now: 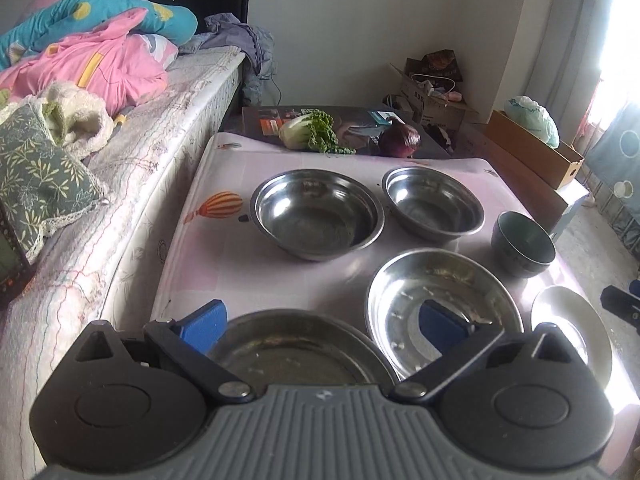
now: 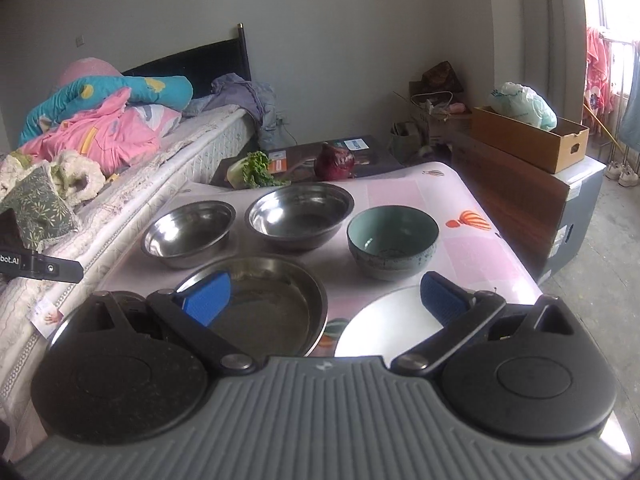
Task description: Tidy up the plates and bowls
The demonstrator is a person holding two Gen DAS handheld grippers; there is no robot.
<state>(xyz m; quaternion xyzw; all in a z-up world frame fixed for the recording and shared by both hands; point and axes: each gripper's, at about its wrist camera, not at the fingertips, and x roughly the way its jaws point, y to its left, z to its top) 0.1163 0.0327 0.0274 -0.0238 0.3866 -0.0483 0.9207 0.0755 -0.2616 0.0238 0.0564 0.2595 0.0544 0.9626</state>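
On the pink-clothed table [image 1: 224, 264] stand two steel bowls at the back, a larger one [image 1: 318, 214] and a smaller one [image 1: 434, 204], and a dark ceramic bowl with a teal inside [image 1: 524, 244]. Nearer lie two steel plates [image 1: 444, 304] [image 1: 292, 352] and a white plate [image 1: 572, 328]. My left gripper [image 1: 324, 322] is open and empty above the near steel plates. In the right wrist view my right gripper [image 2: 324, 298] is open and empty, over a steel plate [image 2: 260, 304] and the white plate [image 2: 384, 328], before the teal bowl [image 2: 392, 240].
A bed [image 1: 120, 208] with bedding runs along the table's left side. A cabbage [image 1: 312, 132] and a red onion [image 1: 400, 140] lie on a dark box behind the table. Cardboard boxes [image 2: 528, 140] and a wooden panel stand to the right.
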